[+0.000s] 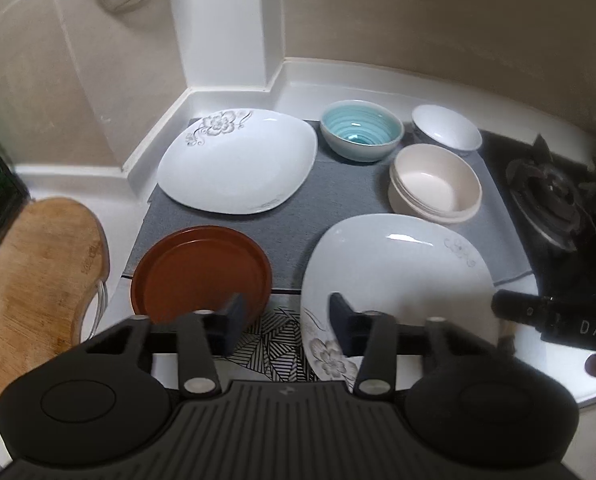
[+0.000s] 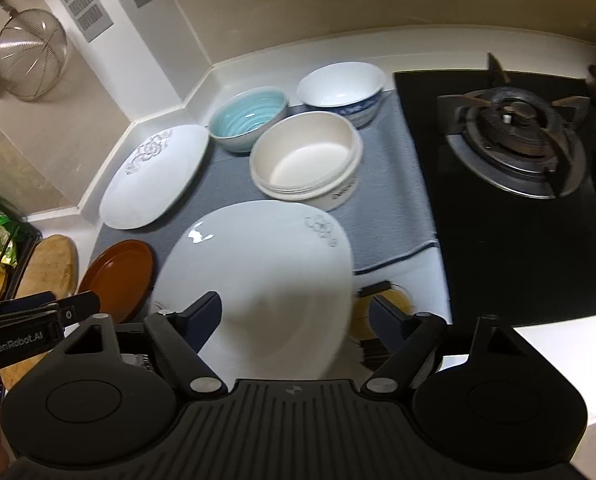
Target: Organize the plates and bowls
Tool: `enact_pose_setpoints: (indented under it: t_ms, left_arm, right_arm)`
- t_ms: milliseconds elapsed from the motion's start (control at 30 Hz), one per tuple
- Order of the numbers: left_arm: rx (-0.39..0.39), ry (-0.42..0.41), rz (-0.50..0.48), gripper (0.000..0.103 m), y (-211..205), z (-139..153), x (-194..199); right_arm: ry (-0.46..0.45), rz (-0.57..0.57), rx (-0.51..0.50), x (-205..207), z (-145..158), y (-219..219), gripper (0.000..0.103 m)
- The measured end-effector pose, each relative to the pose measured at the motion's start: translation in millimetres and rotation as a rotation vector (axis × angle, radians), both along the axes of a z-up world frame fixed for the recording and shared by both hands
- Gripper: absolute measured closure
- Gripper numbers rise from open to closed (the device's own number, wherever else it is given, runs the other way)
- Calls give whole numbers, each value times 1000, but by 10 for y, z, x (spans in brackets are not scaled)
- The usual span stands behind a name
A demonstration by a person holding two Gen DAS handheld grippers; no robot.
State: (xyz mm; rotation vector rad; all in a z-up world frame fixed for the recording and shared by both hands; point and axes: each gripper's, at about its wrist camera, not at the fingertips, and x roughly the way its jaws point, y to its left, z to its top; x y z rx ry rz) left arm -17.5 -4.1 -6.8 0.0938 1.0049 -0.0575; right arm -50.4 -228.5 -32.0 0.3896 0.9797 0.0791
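Note:
On the grey mat [image 1: 338, 200] lie a near white flowered plate [image 1: 398, 272] [image 2: 265, 272], a far white flowered plate [image 1: 237, 164] and a brown plate [image 1: 197, 268]. Behind them stand a teal bowl [image 1: 360, 130], stacked cream bowls [image 1: 434, 180] and a white bowl with a blue outside [image 2: 338, 88]. My left gripper [image 1: 286, 320] hovers over the gap between the brown plate and the near white plate, its jaws partly apart and holding nothing. My right gripper [image 2: 295, 312] straddles the near white plate's front edge, open; its right finger stands clear of the rim.
A gas stove [image 2: 514, 132] fills the right side. On the left, a wooden cutting board [image 1: 37, 280] leans by the counter. A metal strainer [image 2: 29, 52] hangs on the wall. A black-and-white patterned coaster [image 1: 281, 336] lies under my left gripper.

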Motion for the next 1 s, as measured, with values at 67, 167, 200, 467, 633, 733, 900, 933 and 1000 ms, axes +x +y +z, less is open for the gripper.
enact_pose_setpoints:
  t_ms: [67,167,200,467,633,733,900,933,1000]
  left_arm:
    - [-17,5,15,70,137,-31,68]
    - [-39,18,44,73,351,-67,172]
    - [-37,13,47,73,418,-81,196]
    - [-20,19,100,73,996,-336,433]
    - [-42,31,101,73,1257,-508,531]
    - [-40,28,94,73,1390,-556,604]
    - [-23,34,71,73,1553,-629,699]
    - [-28,44,72,73,1582,-652,717]
    - [-41,59,67,73,1612,-701,738]
  right_arm:
    - [10,22,17,70,11,82,30]
    - [24,62,27,190,42,225,41]
    - [25,72,32,230,64,271,43]
    - [0,141,27,512,143,684,64]
    - [-15,167,-8,617,57,968,84]
    - [-31,198,-33,666,-11,1139,89]
    - [-76,265,-76,775,-65,1485,89]
    - [-68,271,-86,810,-96,1546,88]
    - [-40,278,-101,897,-167,1655,88]
